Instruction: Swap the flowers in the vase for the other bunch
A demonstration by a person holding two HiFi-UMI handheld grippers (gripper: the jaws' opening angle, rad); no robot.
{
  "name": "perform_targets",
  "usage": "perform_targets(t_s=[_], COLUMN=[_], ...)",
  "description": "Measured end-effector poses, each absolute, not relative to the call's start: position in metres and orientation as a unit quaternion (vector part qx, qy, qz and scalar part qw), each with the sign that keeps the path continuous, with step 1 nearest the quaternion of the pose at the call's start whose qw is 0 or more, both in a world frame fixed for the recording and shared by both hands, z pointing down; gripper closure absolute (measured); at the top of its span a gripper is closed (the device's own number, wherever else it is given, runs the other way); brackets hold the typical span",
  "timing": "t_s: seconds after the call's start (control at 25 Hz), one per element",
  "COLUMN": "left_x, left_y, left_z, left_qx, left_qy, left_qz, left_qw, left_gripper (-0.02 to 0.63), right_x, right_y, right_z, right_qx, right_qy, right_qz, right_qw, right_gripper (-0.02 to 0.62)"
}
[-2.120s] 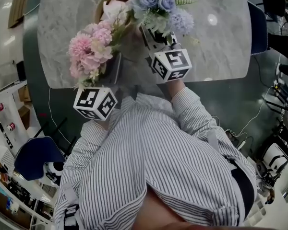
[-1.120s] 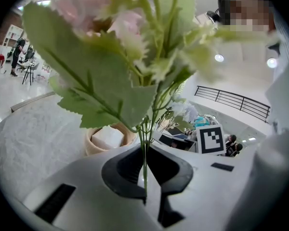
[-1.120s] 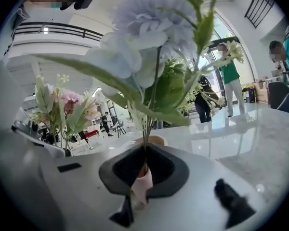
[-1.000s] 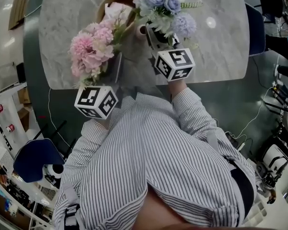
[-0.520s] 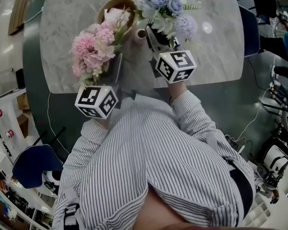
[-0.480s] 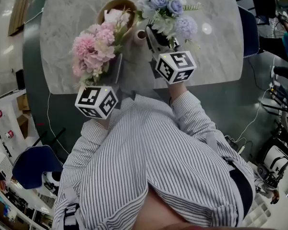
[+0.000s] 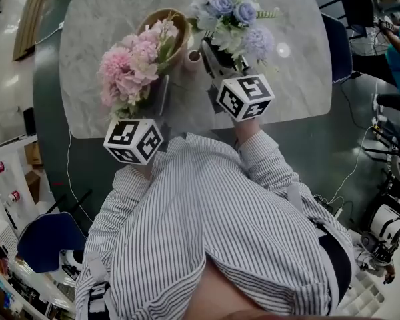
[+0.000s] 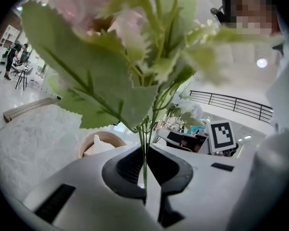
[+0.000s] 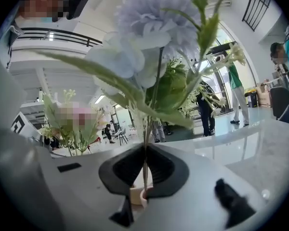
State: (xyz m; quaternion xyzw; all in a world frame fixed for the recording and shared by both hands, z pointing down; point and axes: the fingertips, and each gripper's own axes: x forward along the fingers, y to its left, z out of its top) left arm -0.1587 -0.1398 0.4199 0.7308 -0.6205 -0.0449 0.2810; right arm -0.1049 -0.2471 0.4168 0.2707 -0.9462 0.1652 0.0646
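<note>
Head view shows both my hands higher than a second ago. My right gripper (image 9: 145, 172) stays clamped on the stems of the blue bunch (image 7: 232, 19), drawing them up from the small vase (image 7: 192, 57). My left gripper (image 8: 145, 179) pinches the pink bunch (image 7: 129, 71) just beside it. I judge the vase nearly freed for the swap.

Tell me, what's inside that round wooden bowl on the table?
A pale crumpled thing lies in the wooden bowl; what it is I cannot tell. In the head view the pink bunch covers much of the bowl's inside, so anything beneath stays hidden.
</note>
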Motion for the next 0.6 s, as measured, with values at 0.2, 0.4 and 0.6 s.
perform_targets(t_s=[0.2, 0.4, 0.6], left_x=[-0.159, -0.137, -0.143], left_y=[-0.141, -0.16, -0.164], left_z=[0.409, 0.385, 0.375], left_qx=[0.736, 0.747, 0.753], left_qy=[-0.617, -0.612, -0.61], left_qz=[-0.051, -0.058, -0.063], left_qw=[0.273, 0.254, 0.239], left_gripper=[0.578, 0.578, 0.578], right_x=[-0.101, -0.064, -0.061], right_y=[-0.241, -0.257, -0.254], right_z=[0.401, 0.371, 0.354], right_qx=[0.267, 0.279, 0.277], right_qy=[-0.948, -0.946, -0.947], right_qz=[0.161, 0.16, 0.16], right_qw=[0.063, 0.041, 0.025], right_gripper=[0.569, 0.569, 0.569])
